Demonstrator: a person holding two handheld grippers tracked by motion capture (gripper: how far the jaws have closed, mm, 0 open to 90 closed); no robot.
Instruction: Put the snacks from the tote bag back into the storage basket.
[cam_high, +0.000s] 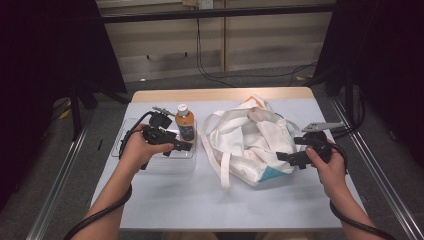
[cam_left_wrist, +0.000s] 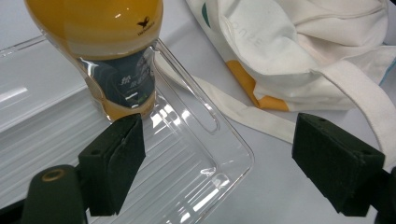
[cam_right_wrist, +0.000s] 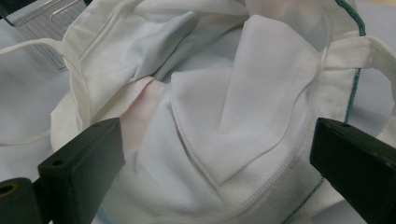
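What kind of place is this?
Probably a lab recording booth: black curtains flank a small grey-topped table, loose cables hang on the back wall, and each hand holds a black cabled gripper.

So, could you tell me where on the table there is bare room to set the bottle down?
The table is bare along its near edge, below the clear tray and the white tote bag. The bottle stands in the tray. The gap between tray and bag is narrow, with a bag strap across it.
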